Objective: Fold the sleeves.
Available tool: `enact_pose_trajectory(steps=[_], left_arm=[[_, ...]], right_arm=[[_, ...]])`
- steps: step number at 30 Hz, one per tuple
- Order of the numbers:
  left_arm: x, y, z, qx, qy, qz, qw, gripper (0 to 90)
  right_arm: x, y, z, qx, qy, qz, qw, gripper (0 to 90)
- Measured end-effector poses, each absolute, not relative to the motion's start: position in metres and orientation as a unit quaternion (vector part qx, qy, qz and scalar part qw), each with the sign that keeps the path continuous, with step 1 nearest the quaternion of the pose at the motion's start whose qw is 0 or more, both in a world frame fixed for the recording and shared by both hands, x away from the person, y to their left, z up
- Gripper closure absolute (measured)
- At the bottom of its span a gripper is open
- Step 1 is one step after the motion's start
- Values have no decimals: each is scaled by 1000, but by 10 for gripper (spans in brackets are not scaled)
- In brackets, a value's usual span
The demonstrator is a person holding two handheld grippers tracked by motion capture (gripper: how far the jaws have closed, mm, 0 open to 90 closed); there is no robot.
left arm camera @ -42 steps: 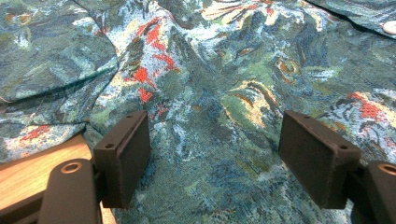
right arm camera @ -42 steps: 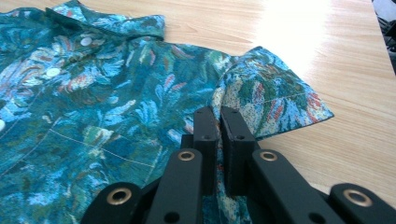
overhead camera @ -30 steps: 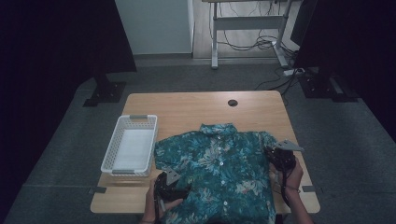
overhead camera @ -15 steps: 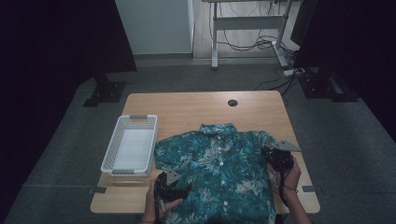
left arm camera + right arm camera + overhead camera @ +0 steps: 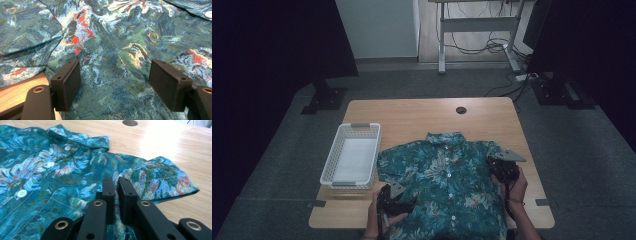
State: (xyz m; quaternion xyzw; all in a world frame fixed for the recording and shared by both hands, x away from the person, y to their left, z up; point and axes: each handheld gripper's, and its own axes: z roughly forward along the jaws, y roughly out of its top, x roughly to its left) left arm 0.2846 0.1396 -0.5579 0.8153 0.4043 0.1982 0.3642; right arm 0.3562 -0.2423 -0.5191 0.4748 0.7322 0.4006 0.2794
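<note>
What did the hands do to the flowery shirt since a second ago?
The right gripper slid a little inward along the shirt's right sleeve, jaws shut on the cloth. The left gripper kept its place at the shirt's lower left edge, jaws open over the cloth. The shirt, the white basket and the table stayed as they were.

The shirt (image 5: 444,185) is blue-green with flowers and white buttons, lying flat, collar far, near the table's front.
</note>
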Motion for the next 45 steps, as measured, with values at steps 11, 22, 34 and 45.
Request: enact_pose_trajectory(steps=[11, 22, 34, 45], left_arm=[[285, 140, -558, 815, 404, 197, 364, 253], [285, 140, -558, 815, 404, 197, 364, 254], [285, 140, -558, 815, 404, 198, 365, 254], [284, 139, -558, 815, 404, 199, 365, 254]], right_arm=[[356, -222, -525, 448, 764, 410, 219, 601], [351, -242, -529, 467, 756, 405, 214, 535], [343, -245, -540, 473, 764, 392, 198, 520], [338, -248, -554, 486, 766, 382, 176, 485]])
